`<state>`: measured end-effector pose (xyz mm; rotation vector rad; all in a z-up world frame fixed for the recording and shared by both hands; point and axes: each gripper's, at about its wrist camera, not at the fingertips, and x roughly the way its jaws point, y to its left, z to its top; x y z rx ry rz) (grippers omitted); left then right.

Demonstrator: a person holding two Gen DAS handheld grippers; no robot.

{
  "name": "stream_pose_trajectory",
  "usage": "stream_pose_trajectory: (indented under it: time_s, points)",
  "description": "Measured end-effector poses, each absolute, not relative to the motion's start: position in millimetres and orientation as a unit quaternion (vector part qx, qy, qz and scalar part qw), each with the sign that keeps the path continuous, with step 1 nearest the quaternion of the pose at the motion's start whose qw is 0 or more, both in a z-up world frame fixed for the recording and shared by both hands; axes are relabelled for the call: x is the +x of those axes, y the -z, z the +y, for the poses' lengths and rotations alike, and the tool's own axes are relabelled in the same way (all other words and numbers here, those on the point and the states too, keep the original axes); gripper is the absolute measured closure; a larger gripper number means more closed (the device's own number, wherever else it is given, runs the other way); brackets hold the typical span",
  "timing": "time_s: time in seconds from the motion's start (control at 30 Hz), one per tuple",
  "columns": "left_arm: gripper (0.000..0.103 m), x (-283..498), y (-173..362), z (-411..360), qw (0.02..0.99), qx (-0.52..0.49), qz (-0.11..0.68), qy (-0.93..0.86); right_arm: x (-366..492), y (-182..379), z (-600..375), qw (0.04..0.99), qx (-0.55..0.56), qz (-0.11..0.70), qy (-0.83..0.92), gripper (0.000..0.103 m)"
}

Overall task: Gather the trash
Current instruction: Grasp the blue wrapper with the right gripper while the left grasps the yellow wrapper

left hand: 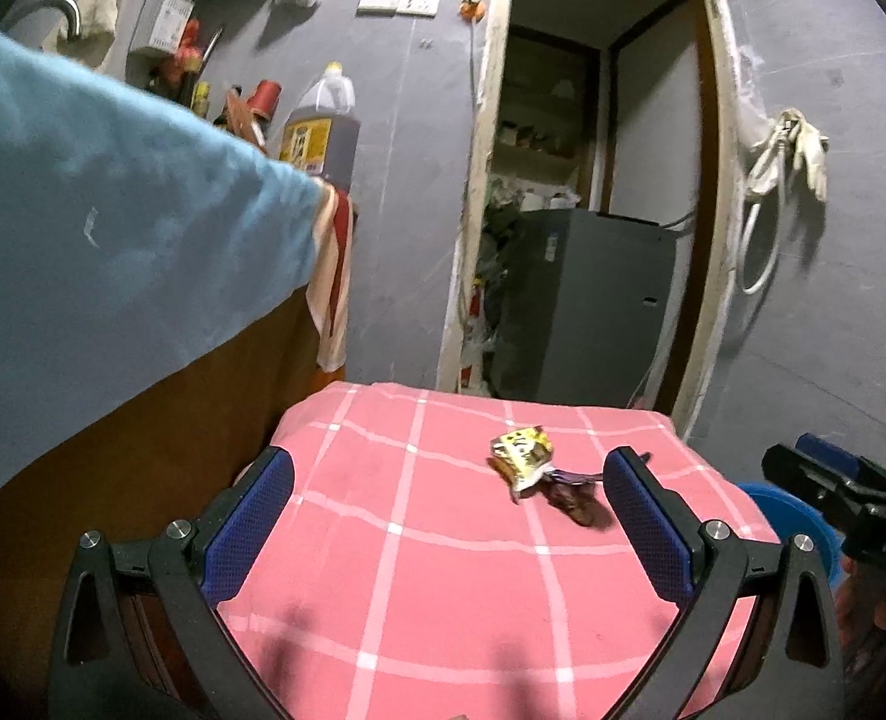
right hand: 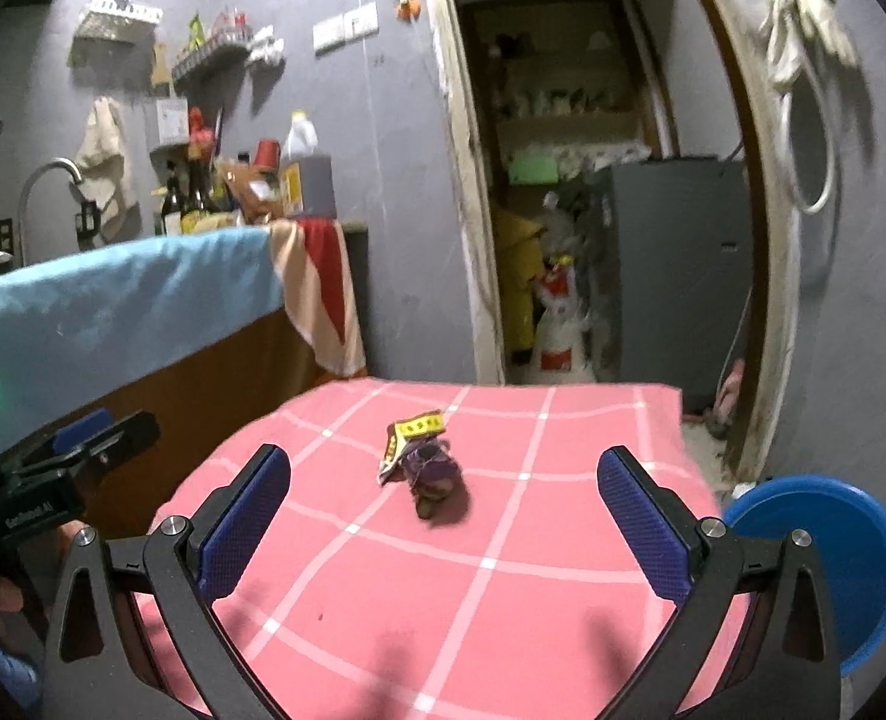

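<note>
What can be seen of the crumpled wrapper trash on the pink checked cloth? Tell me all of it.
The wrapper trash is a small crumpled clump: a yellow and white printed packet pressed against a dark purple-brown scrap. It looks like thin foil or plastic, creased and empty. It lies on the pink checked cloth, toward its far half, casting a small shadow. Nothing else touches it; both grippers' jaws are open, short of it.

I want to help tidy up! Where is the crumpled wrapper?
The crumpled wrapper lies on the pink checked cloth, ahead of both open grippers, and in the right wrist view the blue bin sits off to its right.
</note>
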<state>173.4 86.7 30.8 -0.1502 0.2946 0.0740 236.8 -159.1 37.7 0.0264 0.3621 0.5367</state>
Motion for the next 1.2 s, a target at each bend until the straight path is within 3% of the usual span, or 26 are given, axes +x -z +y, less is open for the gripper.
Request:
stream_pose_trajectory:
  time_s: [0.57,0.77,0.93,1.2]
  points:
    - [0.002,267.7,-1.4,131.5,0.959,-0.118,0.250,-0.059,352.0,11.3,-93.1,0.890,-0.010,0.355,-0.285,0.002]
    - [0.002,286.9,6.1,137.8,0.950,-0.128,0.279,-0.057,376.0,28.4,-80.6,0.873,-0.021,0.395,-0.285,0.021]
    - [0.002,296.4,10.0,137.2,0.945,-0.133,0.297,-0.046,386.5,33.0,-84.3,0.867,-0.009,0.404,-0.291,0.046]
    - [0.002,308.8,13.0,120.0,0.936,-0.132,0.327,-0.007,390.1,24.4,-101.9,0.877,0.007,0.385,-0.289,0.057]
